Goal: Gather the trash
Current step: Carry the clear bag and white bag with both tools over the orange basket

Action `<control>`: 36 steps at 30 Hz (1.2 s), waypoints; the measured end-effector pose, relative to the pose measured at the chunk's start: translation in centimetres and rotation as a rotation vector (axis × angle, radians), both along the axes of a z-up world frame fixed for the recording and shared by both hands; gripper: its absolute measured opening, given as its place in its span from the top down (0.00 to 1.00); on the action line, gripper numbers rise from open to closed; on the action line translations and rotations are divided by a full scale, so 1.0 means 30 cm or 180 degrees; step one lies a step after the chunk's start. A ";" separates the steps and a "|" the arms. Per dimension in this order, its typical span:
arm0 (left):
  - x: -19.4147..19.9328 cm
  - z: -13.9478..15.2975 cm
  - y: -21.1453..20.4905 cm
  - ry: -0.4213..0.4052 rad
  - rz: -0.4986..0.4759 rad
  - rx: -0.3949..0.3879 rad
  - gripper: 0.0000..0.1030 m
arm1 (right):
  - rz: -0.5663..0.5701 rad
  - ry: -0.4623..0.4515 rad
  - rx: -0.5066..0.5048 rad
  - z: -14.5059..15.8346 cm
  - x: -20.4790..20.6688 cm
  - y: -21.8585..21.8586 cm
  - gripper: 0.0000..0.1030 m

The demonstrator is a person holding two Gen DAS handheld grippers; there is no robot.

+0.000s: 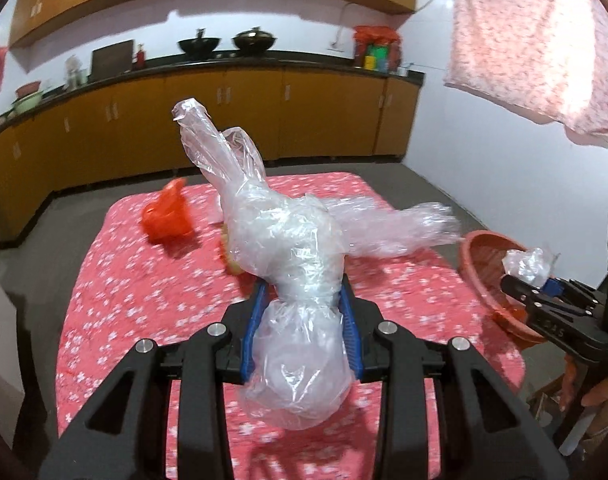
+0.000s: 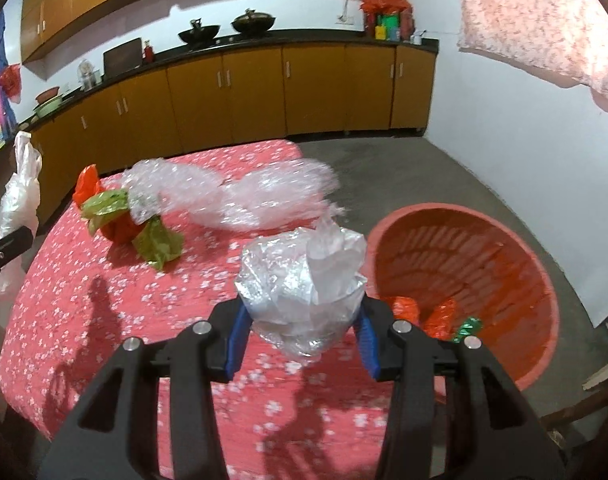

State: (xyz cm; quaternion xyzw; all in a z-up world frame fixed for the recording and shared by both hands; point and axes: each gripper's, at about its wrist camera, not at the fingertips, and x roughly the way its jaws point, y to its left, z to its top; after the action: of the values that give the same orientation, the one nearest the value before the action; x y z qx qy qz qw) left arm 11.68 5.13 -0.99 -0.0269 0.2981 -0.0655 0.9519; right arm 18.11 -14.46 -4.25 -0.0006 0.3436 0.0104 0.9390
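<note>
My left gripper [image 1: 302, 296] is shut on a long clear plastic bag [image 1: 263, 220], which stands up between the blue pads above the table. My right gripper [image 2: 301, 310] is shut on a crumpled wad of clear plastic [image 2: 304, 276], held beside the red basket [image 2: 484, 240]. The basket is tilted at the table's right edge and holds orange and green wrappers [image 2: 440, 318]. On the red floral tablecloth [image 2: 103, 320] lie a red and green bag bundle [image 2: 119, 220] and a clear wrap [image 2: 239, 196]. The right gripper [image 1: 516, 286] also shows at the right of the left wrist view.
Orange kitchen cabinets [image 2: 263, 92] with a dark counter and two woks [image 2: 223, 28] run along the far wall. A pink floral cloth [image 1: 536, 40] hangs at the upper right. Grey floor [image 2: 404, 168] surrounds the table. A hand [image 1: 600, 396] shows at the right edge.
</note>
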 end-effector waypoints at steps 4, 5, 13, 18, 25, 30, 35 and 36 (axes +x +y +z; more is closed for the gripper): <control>0.011 0.013 -0.077 -0.0034 -0.0152 0.0034 0.66 | -0.0129 -0.0070 -0.0025 0.023 -0.023 -0.059 0.56; 0.014 0.013 -0.093 -0.0037 -0.0182 0.0035 0.66 | -0.0163 -0.0085 -0.0027 0.028 -0.028 -0.076 0.56; 0.030 0.012 -0.220 -0.0073 -0.0382 0.0116 0.66 | -0.0430 -0.0186 -0.0052 0.060 -0.069 -0.201 0.56; 0.044 0.013 -0.287 -0.0083 -0.0481 0.0157 0.66 | -0.0548 -0.0220 -0.0060 0.068 -0.085 -0.261 0.56; 0.069 0.011 -0.386 -0.0092 -0.0581 0.0270 0.66 | -0.0678 -0.0243 -0.0090 0.067 -0.092 -0.321 0.56; 0.085 -0.003 -0.456 -0.0077 -0.0658 0.0347 0.66 | -0.0769 -0.0250 -0.0131 0.063 -0.095 -0.360 0.56; 0.104 -0.017 -0.528 -0.0030 -0.0757 0.0374 0.66 | -0.0857 -0.0244 -0.0148 0.058 -0.097 -0.393 0.56; 0.109 -0.019 -0.543 -0.0020 -0.0779 0.0378 0.66 | -0.0869 -0.0244 -0.0151 0.058 -0.097 -0.399 0.56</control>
State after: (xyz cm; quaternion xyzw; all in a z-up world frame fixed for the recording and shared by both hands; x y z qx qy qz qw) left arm 14.96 -11.17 -1.57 0.0662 0.2995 -0.1635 0.9377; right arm 15.20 -26.44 -2.50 0.0236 0.3045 -0.1256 0.9439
